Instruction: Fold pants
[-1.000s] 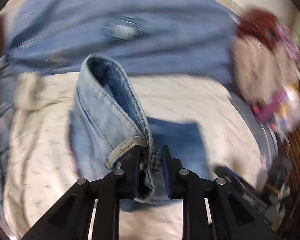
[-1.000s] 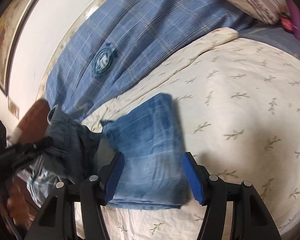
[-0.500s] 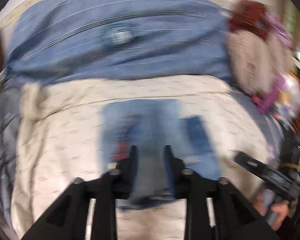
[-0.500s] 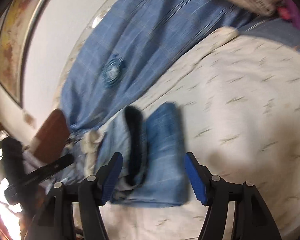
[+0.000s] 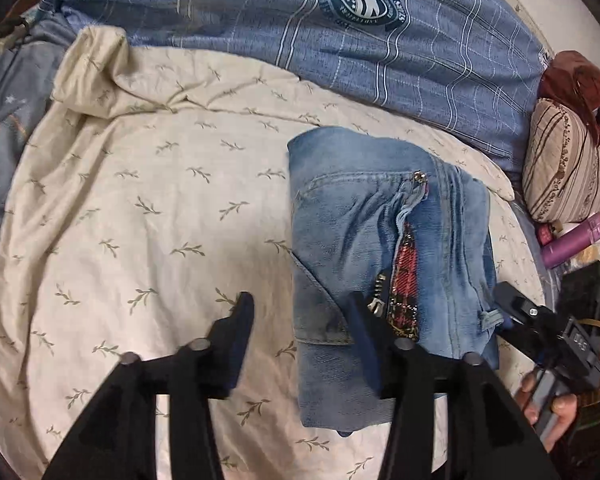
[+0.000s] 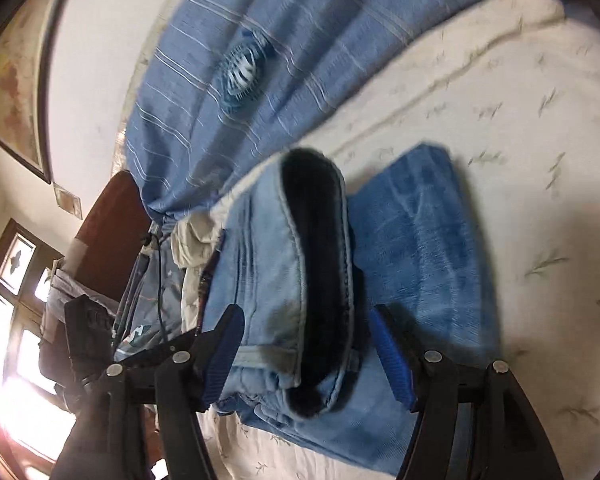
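Left wrist cam: left gripper (image 5: 300, 312) spread, empty; right gripper (image 6: 306, 330) spread round jeans (image 5: 384, 248). Top flap may flop open.

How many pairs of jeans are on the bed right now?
1: the folded jeans lie on the cream leaf-print sheet, in front of the blue plaid blanket. Others could be hidden outside the views.
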A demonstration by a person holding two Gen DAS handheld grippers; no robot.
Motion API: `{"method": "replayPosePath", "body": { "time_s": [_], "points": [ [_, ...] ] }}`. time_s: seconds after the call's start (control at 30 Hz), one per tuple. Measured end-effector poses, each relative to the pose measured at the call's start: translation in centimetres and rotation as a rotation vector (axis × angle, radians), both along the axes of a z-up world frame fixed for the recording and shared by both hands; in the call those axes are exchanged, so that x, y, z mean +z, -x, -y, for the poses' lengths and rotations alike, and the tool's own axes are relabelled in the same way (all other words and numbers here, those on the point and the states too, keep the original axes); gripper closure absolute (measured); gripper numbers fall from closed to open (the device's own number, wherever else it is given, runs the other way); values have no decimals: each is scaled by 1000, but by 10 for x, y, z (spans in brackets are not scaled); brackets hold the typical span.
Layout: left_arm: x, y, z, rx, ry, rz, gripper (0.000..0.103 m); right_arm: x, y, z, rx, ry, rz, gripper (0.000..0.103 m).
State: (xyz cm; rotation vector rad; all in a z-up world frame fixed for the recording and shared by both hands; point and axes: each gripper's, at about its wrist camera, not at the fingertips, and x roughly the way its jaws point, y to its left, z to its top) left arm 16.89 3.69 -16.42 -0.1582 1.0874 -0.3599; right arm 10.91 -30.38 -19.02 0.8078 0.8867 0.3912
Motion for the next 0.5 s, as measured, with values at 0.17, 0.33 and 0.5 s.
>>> {"method": "replayPosePath", "body": {
  "time_s": [0.17, 0.33, 0.5],
  "points": [
    [-8, 3, -6, -13, 32, 5, 49, -2, -9, -29, 82, 39, 25, 33],
    [-6, 10, -11, 2, 32, -1, 50, 32, 14, -54, 100, 138, 211, 76],
    [4, 26, 4, -56, 32, 19, 50, 62, 49, -50, 42, 202, 356, 86]
  ]
}}
